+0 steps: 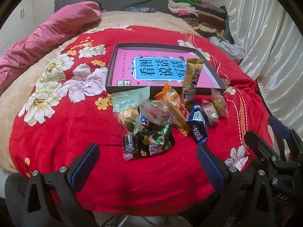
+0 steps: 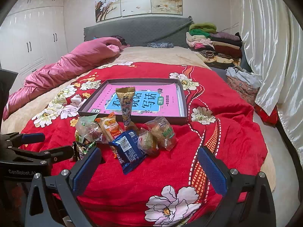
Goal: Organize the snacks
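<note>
A pile of wrapped snacks lies on the red flowered blanket [image 1: 75, 124]: a blue packet [image 1: 197, 124] [image 2: 127, 151], an orange packet [image 1: 175, 106] [image 2: 110, 126], a black-green packet [image 1: 155, 143], clear bags [image 1: 126, 109] [image 2: 162, 131]. A gold stick packet [image 1: 192, 79] [image 2: 126, 106] leans on the front wall of a shallow dark box [image 1: 113, 64] [image 2: 182, 102] with a pink book inside. My left gripper [image 1: 147, 157] is open and empty just before the pile. My right gripper [image 2: 149, 160] is open and empty, near the blue packet.
A pink quilt [image 2: 66, 66] lies along the bed's left. Folded clothes [image 2: 214, 43] are stacked at the headboard on the right. A white curtain [image 2: 274, 56] hangs along the right side, with a cloth bag [image 2: 242, 85] beside it.
</note>
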`<state>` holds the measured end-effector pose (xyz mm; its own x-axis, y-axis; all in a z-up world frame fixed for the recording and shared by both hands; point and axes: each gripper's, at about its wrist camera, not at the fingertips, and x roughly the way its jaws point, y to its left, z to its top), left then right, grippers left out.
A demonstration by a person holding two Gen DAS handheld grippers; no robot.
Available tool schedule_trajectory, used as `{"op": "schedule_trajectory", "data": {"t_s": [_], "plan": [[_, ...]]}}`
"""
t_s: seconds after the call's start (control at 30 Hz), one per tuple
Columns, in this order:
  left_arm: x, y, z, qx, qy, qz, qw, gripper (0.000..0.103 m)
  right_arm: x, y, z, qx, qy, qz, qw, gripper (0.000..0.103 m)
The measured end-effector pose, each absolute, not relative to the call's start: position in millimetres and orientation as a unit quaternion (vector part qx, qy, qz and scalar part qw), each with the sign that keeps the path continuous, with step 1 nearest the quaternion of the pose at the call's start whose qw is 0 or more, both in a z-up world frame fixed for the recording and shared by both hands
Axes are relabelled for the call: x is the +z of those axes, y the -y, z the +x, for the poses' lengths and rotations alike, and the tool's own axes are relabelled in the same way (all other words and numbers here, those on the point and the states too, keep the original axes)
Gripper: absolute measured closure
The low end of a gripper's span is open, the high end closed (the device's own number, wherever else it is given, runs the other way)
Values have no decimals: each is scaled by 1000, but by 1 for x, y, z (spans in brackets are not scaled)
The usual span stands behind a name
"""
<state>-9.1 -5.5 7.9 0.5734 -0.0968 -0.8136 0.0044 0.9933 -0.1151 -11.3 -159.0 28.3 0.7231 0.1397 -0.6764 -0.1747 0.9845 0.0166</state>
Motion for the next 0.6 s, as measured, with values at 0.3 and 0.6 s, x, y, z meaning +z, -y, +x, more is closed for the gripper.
{"op": "schedule_trajectory", "data": {"t_s": [0.3, 0.6], "plan": [[8, 6, -9, -30, -461, -51, 885, 1, 29, 160, -11, 85, -359, -24, 929, 0], [4, 5, -8, -34, -466, -52, 883, 1, 29, 161, -9, 81, -359, -21, 930, 0]]}}
